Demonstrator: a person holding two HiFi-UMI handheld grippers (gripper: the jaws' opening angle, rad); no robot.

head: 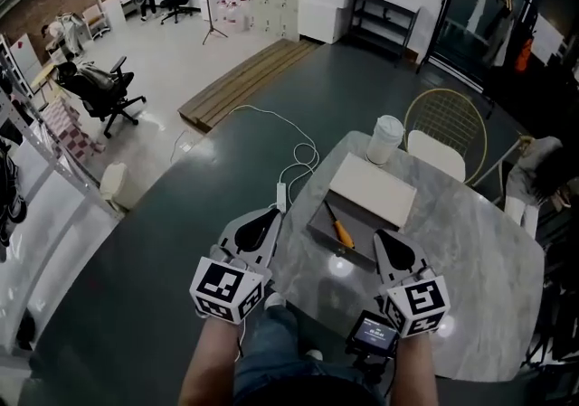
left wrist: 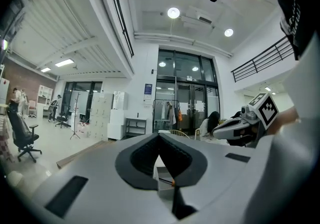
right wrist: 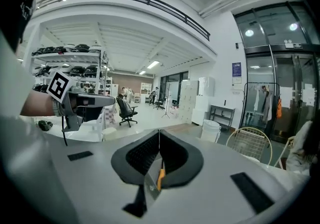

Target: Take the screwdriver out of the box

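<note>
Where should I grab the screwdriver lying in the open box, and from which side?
Take the screwdriver by its orange handle, the thicker near end, probably from above with the jaws across it. It lies flat in the shallow box, so only the top is open.

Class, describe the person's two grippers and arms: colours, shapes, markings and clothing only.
The left gripper and the right gripper have pale grey, tapering shells. Their tongs are lined with black ribbed pads. Each carries a white cube with black square markers. A small dark screen sits by the right one. The forearms are bare, and the jeans are blue.
</note>
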